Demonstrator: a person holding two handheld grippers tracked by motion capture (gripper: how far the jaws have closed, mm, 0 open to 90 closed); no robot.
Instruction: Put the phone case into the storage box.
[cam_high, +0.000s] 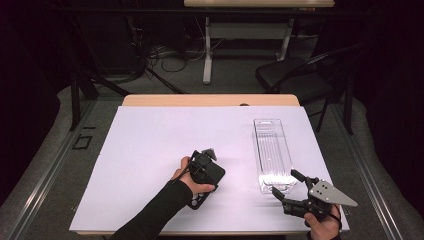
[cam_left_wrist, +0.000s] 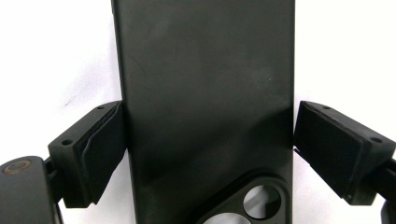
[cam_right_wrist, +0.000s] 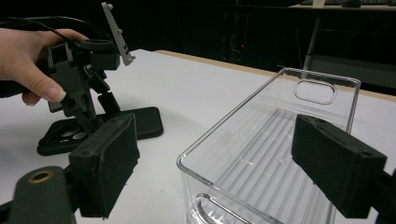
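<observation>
My right gripper (cam_right_wrist: 210, 172) waits with jaws spread just before the clear bin (cam_right_wrist: 280, 140). Farther off, my left gripper (cam_left_wrist: 208, 144) straddles the black phone case (cam_left_wrist: 205, 93) lying flat on the white table (cam_high: 150, 145); the slim case may slip as I pinch it.

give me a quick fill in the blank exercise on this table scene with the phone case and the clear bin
1. The black phone case lies flat on the white table, between the jaws of the ____ tool.
2. The clear plastic bin on the table is ____ inside.
3. The right tool sits at the near end of the bin with its jaws ____.
4. The round camera cutouts of the case are at the end ____ the left tool.

Missing words: left; empty; open; nearest
</observation>
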